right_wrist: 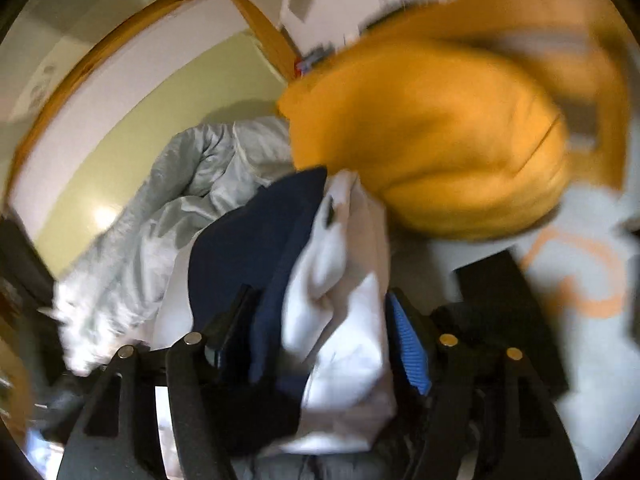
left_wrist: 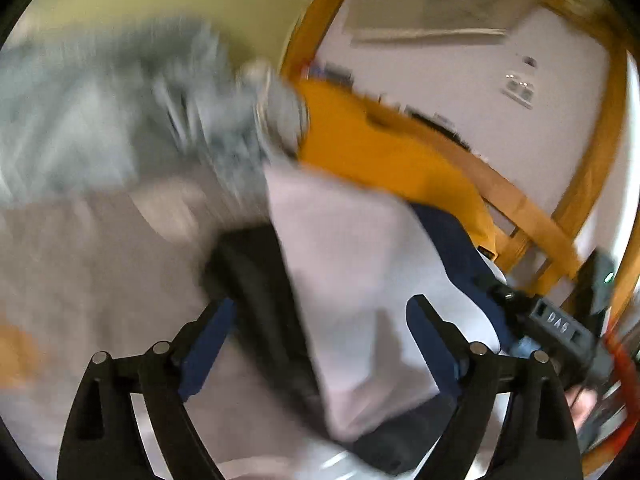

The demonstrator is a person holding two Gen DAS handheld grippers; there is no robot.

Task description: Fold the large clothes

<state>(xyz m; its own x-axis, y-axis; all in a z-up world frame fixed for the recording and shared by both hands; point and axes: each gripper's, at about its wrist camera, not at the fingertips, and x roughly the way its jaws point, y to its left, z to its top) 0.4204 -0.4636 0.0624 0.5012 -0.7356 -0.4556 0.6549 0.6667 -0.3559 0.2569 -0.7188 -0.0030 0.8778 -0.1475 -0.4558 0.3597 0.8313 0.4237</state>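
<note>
A white garment with navy panels [left_wrist: 344, 264] hangs between the blue pads of my left gripper [left_wrist: 320, 308]. Its jaws stand wide, and the cloth lies clear of the left pad [left_wrist: 208, 344]. The garment's navy edge runs right to the right gripper's housing [left_wrist: 560, 332]. In the right wrist view the same white and navy garment [right_wrist: 336, 320] is bunched between the fingers of my right gripper [right_wrist: 320, 296]. It fills the gap and touches both pads. An orange garment [right_wrist: 440, 140] lies just beyond it, blurred.
A crumpled grey duvet [right_wrist: 180, 200] lies to the left on the bed. A black flat object [right_wrist: 504, 292] rests on a white sheet with orange rings [right_wrist: 580, 272]. A wooden bed frame [left_wrist: 520, 208] and white wall stand behind. Both views are motion-blurred.
</note>
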